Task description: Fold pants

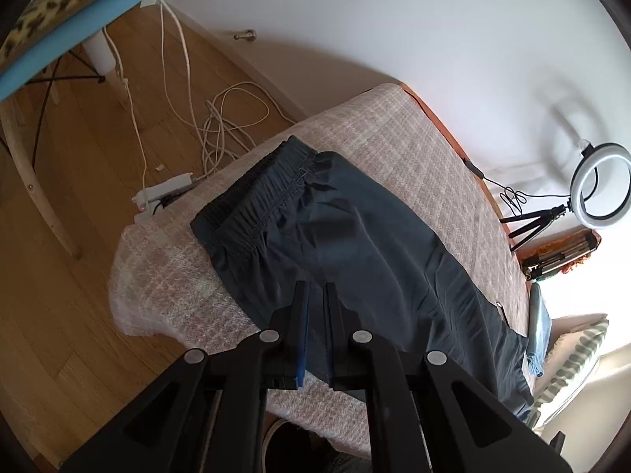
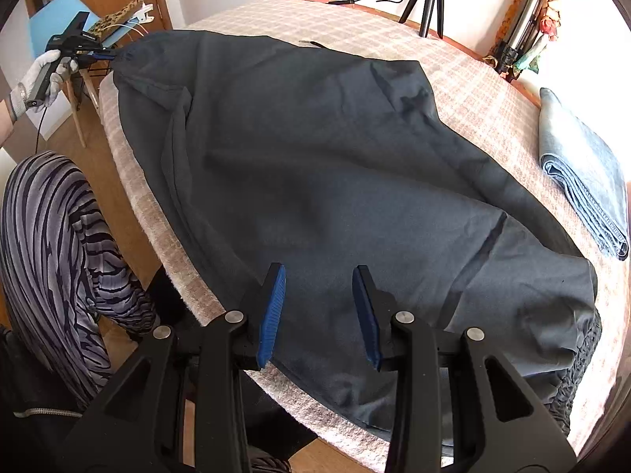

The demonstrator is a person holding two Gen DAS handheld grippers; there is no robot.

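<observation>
The left hand-held gripper [image 2: 112, 54], jaws together, sits at ten o'clock by the leg end of the dark pants [image 2: 315, 181], which are spread across the table [image 2: 493, 90]. At six o'clock, the right hand-held gripper [image 2: 319, 276] hangs over them, jaws apart, empty.

Grey glove [image 2: 39, 79], zebra-striped trousers [image 2: 51, 244]

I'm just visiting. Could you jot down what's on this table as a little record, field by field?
Surface: table covered by a checked cloth
Main item: dark pants, spread out, not yet folded
Beside it: folded jeans, lying apart from the pants
Left gripper: shut, held by a gloved hand
Right gripper: open, above the pants
</observation>
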